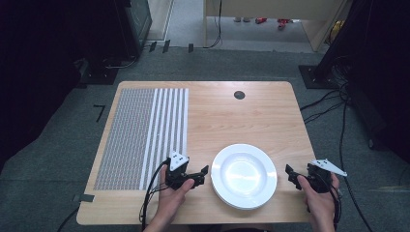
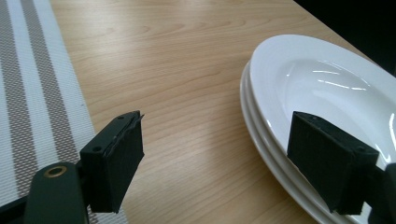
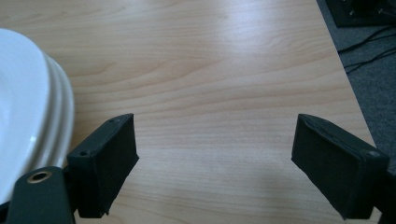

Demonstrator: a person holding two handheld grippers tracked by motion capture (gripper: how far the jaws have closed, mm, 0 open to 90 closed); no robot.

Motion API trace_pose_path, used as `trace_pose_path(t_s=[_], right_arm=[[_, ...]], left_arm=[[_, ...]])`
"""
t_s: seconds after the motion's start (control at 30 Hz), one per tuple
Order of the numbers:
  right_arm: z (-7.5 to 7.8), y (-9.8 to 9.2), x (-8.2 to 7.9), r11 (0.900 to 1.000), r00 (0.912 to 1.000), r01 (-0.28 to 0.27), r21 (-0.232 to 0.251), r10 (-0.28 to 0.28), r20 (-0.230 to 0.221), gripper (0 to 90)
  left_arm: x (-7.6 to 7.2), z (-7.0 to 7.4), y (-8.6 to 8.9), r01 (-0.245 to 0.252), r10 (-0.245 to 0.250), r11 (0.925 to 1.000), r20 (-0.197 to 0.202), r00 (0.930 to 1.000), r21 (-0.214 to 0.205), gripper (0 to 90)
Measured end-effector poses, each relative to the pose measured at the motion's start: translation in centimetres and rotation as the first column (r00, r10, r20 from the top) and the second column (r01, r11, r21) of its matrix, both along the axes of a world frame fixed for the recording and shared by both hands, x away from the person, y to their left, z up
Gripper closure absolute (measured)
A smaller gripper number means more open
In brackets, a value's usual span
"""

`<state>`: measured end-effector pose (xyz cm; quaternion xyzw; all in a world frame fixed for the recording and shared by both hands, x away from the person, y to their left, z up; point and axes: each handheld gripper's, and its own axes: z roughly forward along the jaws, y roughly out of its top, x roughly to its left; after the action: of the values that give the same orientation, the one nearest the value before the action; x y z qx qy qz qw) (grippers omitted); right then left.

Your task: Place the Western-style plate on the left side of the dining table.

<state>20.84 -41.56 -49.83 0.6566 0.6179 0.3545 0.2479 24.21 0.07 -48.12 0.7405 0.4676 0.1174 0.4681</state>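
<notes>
On the table (image 1: 251, 111), near its front edge, sits a stack of white plates (image 1: 244, 176); the left gripper (image 1: 202, 175) beside its rim and the right gripper (image 1: 291, 175) both have fingers spread wide, empty.

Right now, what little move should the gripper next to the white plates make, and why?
Probably ease the left gripper a little further toward the stack of round white plates. Its jaws stand open and empty right beside the rim, with nothing gripped yet.
</notes>
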Motion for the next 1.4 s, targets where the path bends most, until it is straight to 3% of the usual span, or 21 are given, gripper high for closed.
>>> trace_pose_path(t_s=[0.43,0.67,0.73,0.77,0.9,1.03,1.13,1.2,1.33,1.4], right_arm=[[1.5,2.6,-0.6,0.9979,0.9974,-0.053,0.038,0.051,0.051,15.6],[1.5,4.3,-0.6,0.9963,0.9963,-0.069,0.052,0.066,0.055,27.6],[1.5,4.6,-0.7,0.9958,0.9957,-0.074,0.053,0.071,0.06,34.4],[1.5,4.7,-0.7,0.995,0.9951,-0.074,0.067,0.069,0.072,43.4],[1.4,4.7,-0.9,0.994,0.9959,-0.057,0.094,0.05,0.075,53.7],[1.3,4.6,-0.9,0.9928,0.9953,-0.064,0.102,0.056,0.079,57.3],[1.0,4.5,-0.8,0.9868,0.994,-0.087,0.137,0.077,0.079,60.6],[0.7,4.2,-0.6,0.9702,0.9914,-0.121,0.21,0.108,0.073,64.1],[0.7,4.3,-0.7,0.9717,0.991,-0.122,0.202,0.108,0.079,64.5],[0.6,4.5,-0.7,0.9781,0.9897,-0.124,0.167,0.109,0.093,62.3]], left_arm=[[-0.6,-0.2,-1.3,0.047,-0.048,0.9989,-0.02,0.9987,-0.003,19.2],[-0.9,-0.4,-2.0,0.062,-0.062,0.9981,-0.03,0.9976,-0.001,23.2],[-1.0,-0.5,-2.2,0.063,-0.063,0.998,-0.035,0.9974,-0.003,24.7],[-1.0,-0.6,-2.3,0.068,-0.068,0.9977,-0.037,0.997,0.0,25.7],[-1.2,-0.9,-2.8,0.082,-0.082,0.9966,-0.048,0.9955,0.008,30.1],[-1.3,-1.0,-2.9,0.086,-0.086,0.9963,-0.049,0.9951,-0.003,34.3],[-1.3,-0.9,-2.9,0.092,-0.092,0.9957,-0.049,0.9945,-0.01,37.2],[-1.3,-1.0,-3.0,0.094,-0.095,0.9955,-0.05,0.9942,-0.013,38.7],[-1.4,-1.0,-3.1,0.108,-0.109,0.9939,-0.049,0.9928,-0.022,41.9],[-1.5,-1.0,-3.2,0.111,-0.112,0.9936,-0.05,0.9925,-0.022,43.3]])
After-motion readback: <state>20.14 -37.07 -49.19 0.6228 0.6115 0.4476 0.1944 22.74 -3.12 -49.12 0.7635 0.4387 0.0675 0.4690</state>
